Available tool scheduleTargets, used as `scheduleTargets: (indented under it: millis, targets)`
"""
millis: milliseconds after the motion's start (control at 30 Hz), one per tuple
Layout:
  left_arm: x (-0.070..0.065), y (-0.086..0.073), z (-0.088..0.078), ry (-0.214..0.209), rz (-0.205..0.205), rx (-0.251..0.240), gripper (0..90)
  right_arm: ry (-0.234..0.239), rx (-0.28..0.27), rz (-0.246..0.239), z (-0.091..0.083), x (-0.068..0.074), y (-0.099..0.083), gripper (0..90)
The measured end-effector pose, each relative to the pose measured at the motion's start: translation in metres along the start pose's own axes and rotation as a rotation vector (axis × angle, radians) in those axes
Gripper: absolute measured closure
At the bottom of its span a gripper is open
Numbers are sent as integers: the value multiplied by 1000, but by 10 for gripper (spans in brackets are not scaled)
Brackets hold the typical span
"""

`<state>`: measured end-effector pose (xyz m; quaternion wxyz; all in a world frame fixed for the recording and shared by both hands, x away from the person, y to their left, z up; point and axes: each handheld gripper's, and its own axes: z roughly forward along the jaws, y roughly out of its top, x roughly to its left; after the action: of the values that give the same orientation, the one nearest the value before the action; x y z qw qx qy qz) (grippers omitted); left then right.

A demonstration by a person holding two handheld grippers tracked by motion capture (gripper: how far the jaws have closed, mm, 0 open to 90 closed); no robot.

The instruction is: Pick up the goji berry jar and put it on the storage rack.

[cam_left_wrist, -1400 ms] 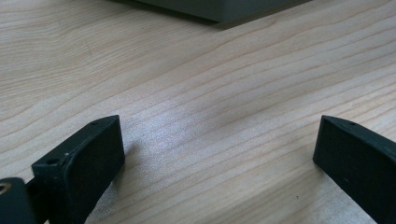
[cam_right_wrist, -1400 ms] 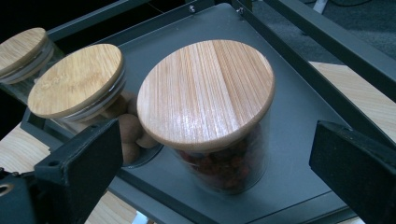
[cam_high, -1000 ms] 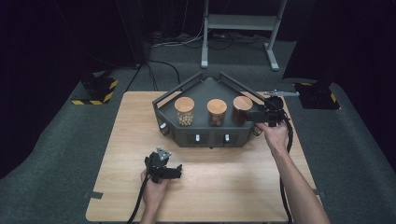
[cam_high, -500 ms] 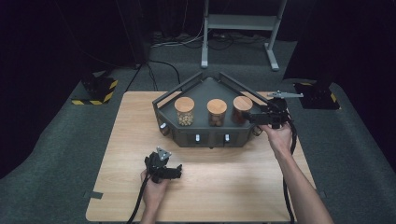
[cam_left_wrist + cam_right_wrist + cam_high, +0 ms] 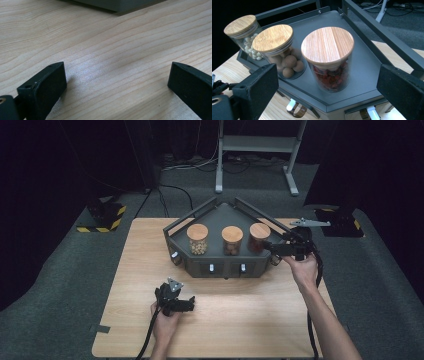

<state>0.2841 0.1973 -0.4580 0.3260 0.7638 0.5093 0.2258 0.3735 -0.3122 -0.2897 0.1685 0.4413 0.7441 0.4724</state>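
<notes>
Resting low on the wooden worktop (image 5: 250, 310), the left tongs (image 5: 186, 301) are sitting in front of the dark tray (image 5: 220, 215), well apart from it and toward its left end, with the person's left hand (image 5: 165, 325) wrapped around the body behind them. In the left gripper view those jaws are standing wide, with nothing but bare wood grain between them and a corner of the tray's base showing at the top edge.

Moving along to the tray itself, three glass jars with wooden lids are standing upright on it in a row. The jar of pale beads (image 5: 197, 239) is sitting at the tray's left end, the jar of brown balls (image 5: 232, 240) is standing in the middle of the tray just beside it, and the jar of red pieces (image 5: 259, 237) is standing at the tray's right end. Small white-tipped handles (image 5: 211, 268) are showing along the tray's front face.

At the tray's right edge, the right tongs (image 5: 267, 246) are pointing in toward the jar of red pieces, carried by the person's right hand (image 5: 302, 270), with a cable trailing back along the forearm. In the right gripper view the jaws are spread wide, one on either side of that jar and clear of the glass, and they have just been closing a little with the jar framed between them but not gripped.
</notes>
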Motion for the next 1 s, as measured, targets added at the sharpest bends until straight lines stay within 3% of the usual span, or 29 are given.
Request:
scheduleTargets:
  millis: [1000]
  targets:
    - [0,0,0,0,0,0,20,-15,-23,-27,-25,-3,-16,43]
